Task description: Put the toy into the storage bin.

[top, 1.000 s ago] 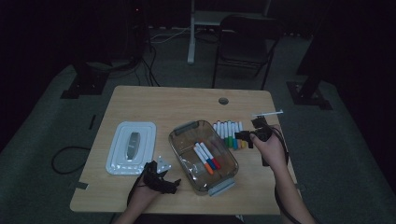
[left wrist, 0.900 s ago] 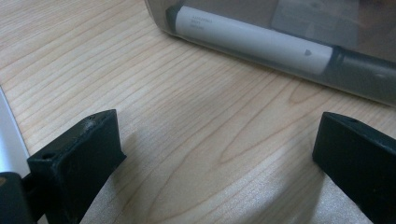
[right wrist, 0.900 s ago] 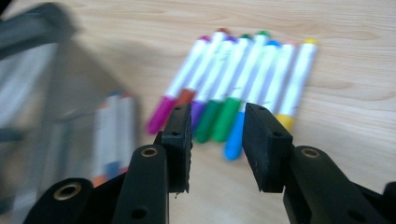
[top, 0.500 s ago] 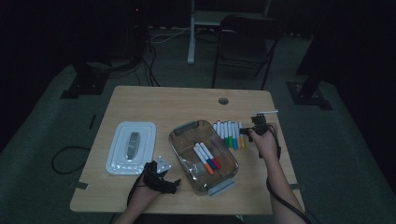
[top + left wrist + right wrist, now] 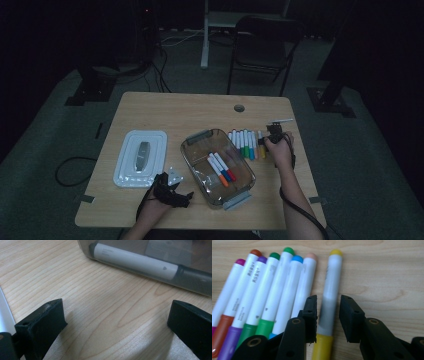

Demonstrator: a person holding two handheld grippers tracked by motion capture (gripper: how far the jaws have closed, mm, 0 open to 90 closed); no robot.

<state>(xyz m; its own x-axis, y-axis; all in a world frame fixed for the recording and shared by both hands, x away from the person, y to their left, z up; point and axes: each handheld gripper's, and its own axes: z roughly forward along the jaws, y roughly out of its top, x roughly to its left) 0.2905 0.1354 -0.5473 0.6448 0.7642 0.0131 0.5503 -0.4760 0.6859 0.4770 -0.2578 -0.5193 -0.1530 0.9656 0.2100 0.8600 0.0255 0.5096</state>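
Right gripper view: my right hand-held gripper (image 5: 327, 315) straddles yellow-capped white marker (image 5: 331, 290) on wooden desk (image 5: 387, 277), jaws just narrowing, not yet pinching. Three markers (image 5: 221, 169) already in clear glass dish (image 5: 197, 137); seven left. Left hand-held gripper (image 5: 112, 325) spread, idle.

My right gripper (image 5: 327, 315) has two black, blocky jaws with small holes in their edges, and a brass-ringed screw sits in each glossy black arm just behind them. A black cable (image 5: 300, 210) trails back along my bare forearm. My left gripper (image 5: 117, 325) bears the same matte black blocks, slightly scuffed.
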